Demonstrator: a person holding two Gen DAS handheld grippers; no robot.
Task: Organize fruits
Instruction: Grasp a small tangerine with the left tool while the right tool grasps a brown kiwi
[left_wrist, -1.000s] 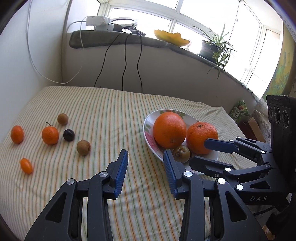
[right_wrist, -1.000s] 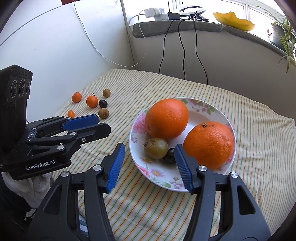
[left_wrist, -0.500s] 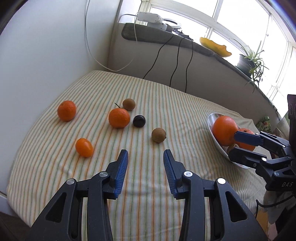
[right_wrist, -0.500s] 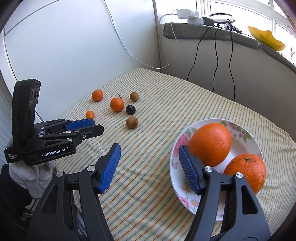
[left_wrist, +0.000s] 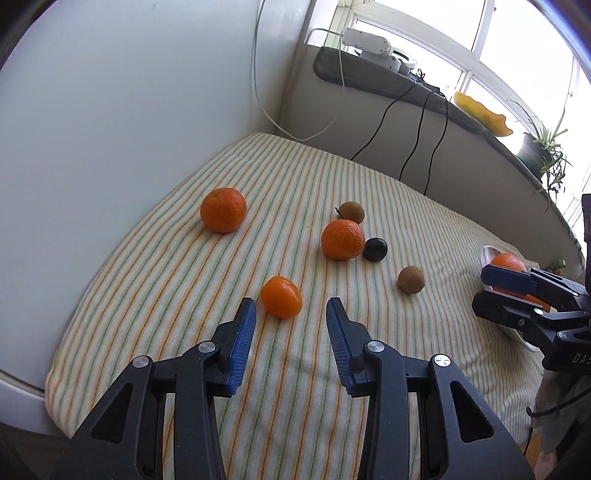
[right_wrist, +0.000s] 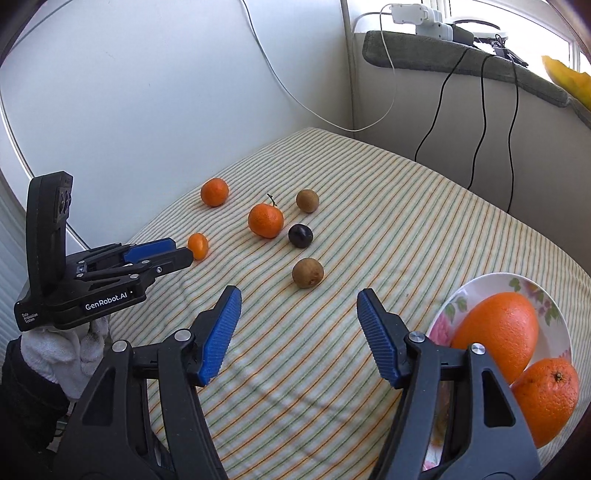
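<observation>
Several loose fruits lie on the striped cloth: a small oval orange fruit (left_wrist: 281, 302), two mandarins (left_wrist: 223, 209) (left_wrist: 342, 239), a dark plum (left_wrist: 375, 249) and two kiwis (left_wrist: 351, 212) (left_wrist: 410, 280). My left gripper (left_wrist: 291, 309) is open, and the small orange fruit sits just beyond its fingertips, untouched. My right gripper (right_wrist: 299, 291) is open and empty, just short of the nearer kiwi (right_wrist: 307, 272). A flowered plate (right_wrist: 480, 280) at the right holds two big oranges (right_wrist: 495, 332) (right_wrist: 546, 398). In the right wrist view the left gripper (right_wrist: 184, 253) points at the small orange fruit (right_wrist: 198, 245).
A white wall runs close along the left side of the cloth (left_wrist: 155, 332). Black and white cables (right_wrist: 480, 122) hang from the grey sill (right_wrist: 443, 62) behind. A gloved hand (right_wrist: 59, 350) holds the left gripper. A potted plant (left_wrist: 539, 147) stands on the sill.
Both grippers swung left, away from the plate and over to the loose fruits. The small orange fruit now lies right in front of the left fingertips. The right jaws stand slightly wider.
</observation>
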